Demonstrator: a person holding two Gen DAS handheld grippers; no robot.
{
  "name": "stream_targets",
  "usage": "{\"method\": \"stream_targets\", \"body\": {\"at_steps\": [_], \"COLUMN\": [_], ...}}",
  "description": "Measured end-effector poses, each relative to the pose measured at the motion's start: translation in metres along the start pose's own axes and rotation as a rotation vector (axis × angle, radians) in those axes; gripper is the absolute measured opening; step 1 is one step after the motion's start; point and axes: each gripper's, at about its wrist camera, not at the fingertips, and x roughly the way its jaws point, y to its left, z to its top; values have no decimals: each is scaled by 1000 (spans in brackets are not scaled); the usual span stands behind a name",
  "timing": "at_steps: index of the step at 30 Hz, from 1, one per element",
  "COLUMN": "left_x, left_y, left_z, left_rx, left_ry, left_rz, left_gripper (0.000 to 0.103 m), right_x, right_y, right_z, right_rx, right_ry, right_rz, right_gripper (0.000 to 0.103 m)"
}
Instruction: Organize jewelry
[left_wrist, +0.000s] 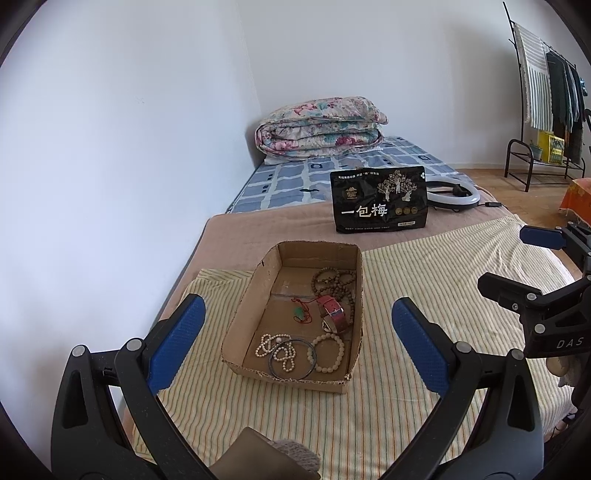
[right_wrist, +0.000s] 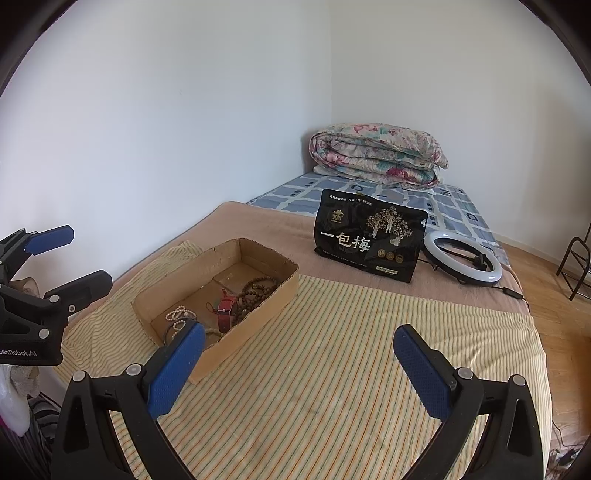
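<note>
An open cardboard box (left_wrist: 248, 301) (right_wrist: 258, 312) sits on a striped cloth on the bed. It holds a white pearl necklace (left_wrist: 275, 349), a dark bangle (left_wrist: 293, 358), a cream bead bracelet (left_wrist: 327, 352), a red watch (left_wrist: 332, 308) (right_wrist: 225, 308), brown prayer beads (left_wrist: 332, 280) (right_wrist: 255, 291) and a green pendant on red cord (left_wrist: 300, 314). My left gripper (left_wrist: 297, 343) is open and empty, just above the box's near end. My right gripper (right_wrist: 299, 369) is open and empty over the cloth, right of the box.
A black snack bag (left_wrist: 380, 199) (right_wrist: 369, 236) stands behind the box. A ring light (right_wrist: 463, 262) lies beside it. A folded floral quilt (left_wrist: 319, 129) is at the bed's head. The wall runs along the left; a clothes rack (left_wrist: 546, 110) stands far right.
</note>
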Motion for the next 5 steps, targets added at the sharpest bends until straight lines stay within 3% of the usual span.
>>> {"method": "stream_targets", "body": {"at_steps": [5], "left_x": [-2], "left_y": [5], "left_z": [1], "left_rx": [-17], "left_ry": [-7], "left_rz": [14], "left_gripper": [103], "right_x": [0], "right_y": [-1], "right_z": [-2], "right_rx": [-1], "right_ry": [5], "right_rz": [-1], "right_gripper": [103]}}
